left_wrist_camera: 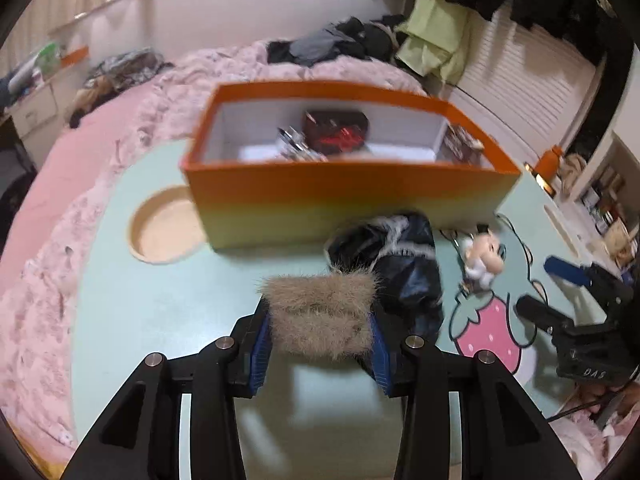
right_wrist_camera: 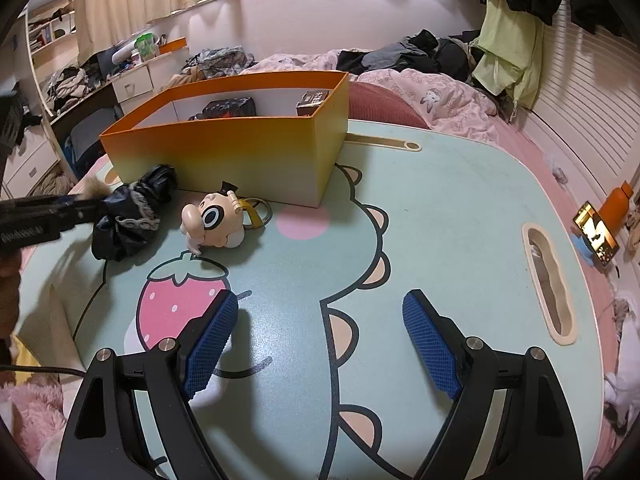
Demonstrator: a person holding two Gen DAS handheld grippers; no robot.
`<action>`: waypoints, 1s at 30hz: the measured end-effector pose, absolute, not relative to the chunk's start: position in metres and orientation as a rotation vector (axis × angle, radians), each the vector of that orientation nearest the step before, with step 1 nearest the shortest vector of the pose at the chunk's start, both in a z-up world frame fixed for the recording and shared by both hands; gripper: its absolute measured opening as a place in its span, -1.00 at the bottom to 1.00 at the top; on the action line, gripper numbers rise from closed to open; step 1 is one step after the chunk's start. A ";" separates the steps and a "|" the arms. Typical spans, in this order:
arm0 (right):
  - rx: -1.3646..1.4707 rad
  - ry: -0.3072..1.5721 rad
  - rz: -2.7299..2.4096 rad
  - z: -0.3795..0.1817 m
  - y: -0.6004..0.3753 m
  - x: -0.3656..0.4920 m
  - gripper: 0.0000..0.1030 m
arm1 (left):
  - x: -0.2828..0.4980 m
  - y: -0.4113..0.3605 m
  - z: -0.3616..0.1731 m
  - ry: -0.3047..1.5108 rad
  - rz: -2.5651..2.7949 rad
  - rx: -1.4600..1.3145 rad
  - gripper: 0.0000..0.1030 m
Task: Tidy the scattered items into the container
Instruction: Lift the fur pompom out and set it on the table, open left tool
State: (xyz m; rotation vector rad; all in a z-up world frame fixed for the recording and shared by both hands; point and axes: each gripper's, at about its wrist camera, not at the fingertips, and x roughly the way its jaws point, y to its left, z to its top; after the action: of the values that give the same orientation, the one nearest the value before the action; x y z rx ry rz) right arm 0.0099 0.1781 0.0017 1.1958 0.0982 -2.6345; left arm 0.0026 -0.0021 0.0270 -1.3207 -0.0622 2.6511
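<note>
Jaws of the left gripper (left_wrist_camera: 320, 322) pinch a furry tan pouch (left_wrist_camera: 322, 316) above the desk (left_wrist_camera: 168, 312), short of the orange box (left_wrist_camera: 340, 196), apparently bound for it, while the right gripper (right_wrist_camera: 320, 334) waits spread and empty.

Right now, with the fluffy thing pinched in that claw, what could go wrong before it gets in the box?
The furry piece is pinched only at its sides by the left gripper, so it might slip out.

The orange box has a tall front wall; carried too low, the fur could bump it.

The black scrunchie lies in the way and might get dragged.
</note>
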 end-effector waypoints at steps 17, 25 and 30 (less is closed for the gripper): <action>1.192 0.090 -2.635 0.002 0.177 0.009 0.64 | 0.018 0.001 0.026 -0.101 2.709 -1.213 0.54; 1.198 -0.022 -2.638 0.008 0.187 0.004 0.63 | 0.037 0.008 0.034 -0.146 2.816 -1.071 0.73; 1.097 -0.130 -2.611 0.045 0.190 -0.014 0.23 | 0.043 0.008 0.035 -0.161 2.865 -1.050 0.74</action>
State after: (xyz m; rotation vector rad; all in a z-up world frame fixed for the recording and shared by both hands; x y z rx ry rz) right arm -0.0137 0.1903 0.0446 1.0972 -0.1305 -2.6107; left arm 0.0432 0.0075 0.0352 -1.0497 -0.1608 2.8650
